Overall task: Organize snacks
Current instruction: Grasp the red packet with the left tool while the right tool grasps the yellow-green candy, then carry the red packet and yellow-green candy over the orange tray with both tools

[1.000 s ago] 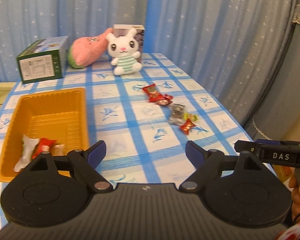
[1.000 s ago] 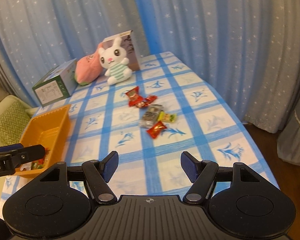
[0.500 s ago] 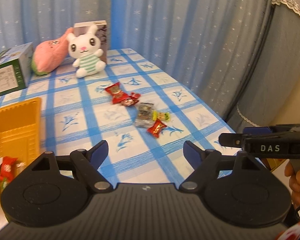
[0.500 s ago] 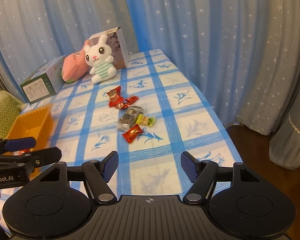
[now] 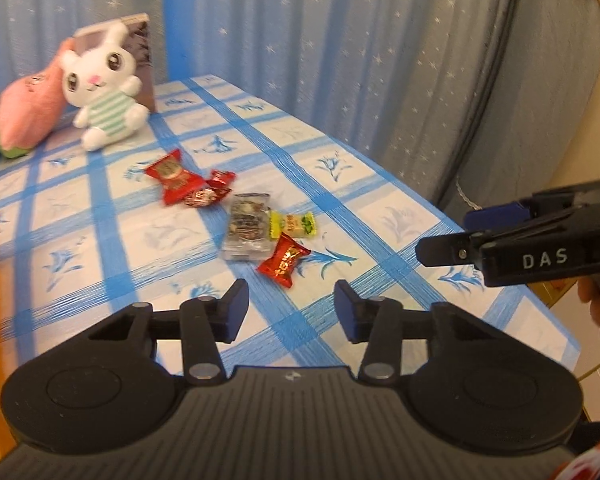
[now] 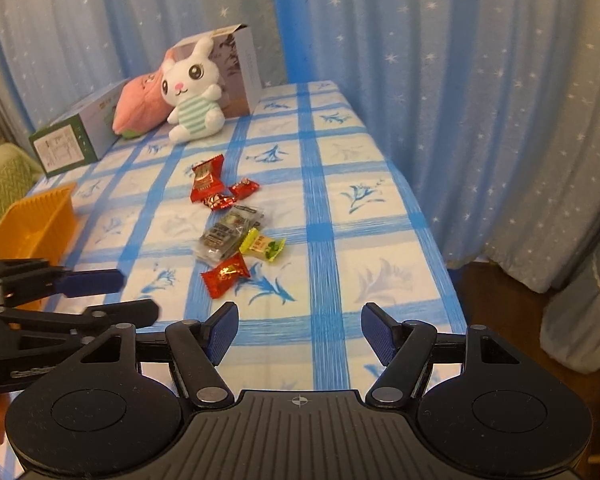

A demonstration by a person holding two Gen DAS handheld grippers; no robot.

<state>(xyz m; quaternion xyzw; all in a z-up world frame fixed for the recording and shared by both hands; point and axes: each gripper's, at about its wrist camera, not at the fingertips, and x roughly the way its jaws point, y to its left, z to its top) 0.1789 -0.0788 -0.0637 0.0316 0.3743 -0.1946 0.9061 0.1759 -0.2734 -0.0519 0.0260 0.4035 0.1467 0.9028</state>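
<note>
A cluster of snacks lies mid-table: a large red packet (image 5: 172, 176), two small red candies (image 5: 208, 194), a clear packet of dark pieces (image 5: 248, 228), a yellow-green candy (image 5: 294, 224) and a red candy (image 5: 284, 260). My left gripper (image 5: 290, 312) hovers just short of the red candy (image 6: 226, 274); its jaws are closing with nothing between them. My right gripper (image 6: 300, 330) stands open and empty, nearer the front edge and to the right. The orange tray (image 6: 40, 220) sits at the left.
A white plush rabbit (image 6: 192, 92), a pink plush (image 6: 140, 104) and two cardboard boxes (image 6: 72, 136) stand at the far end. Blue curtains hang behind and along the right. The table's right edge (image 6: 420, 216) drops to the floor.
Both grippers have moved forward and down toward the snack cluster. The left jaws have narrowed markedly. The orange tray has slid almost out of the left wrist view.
</note>
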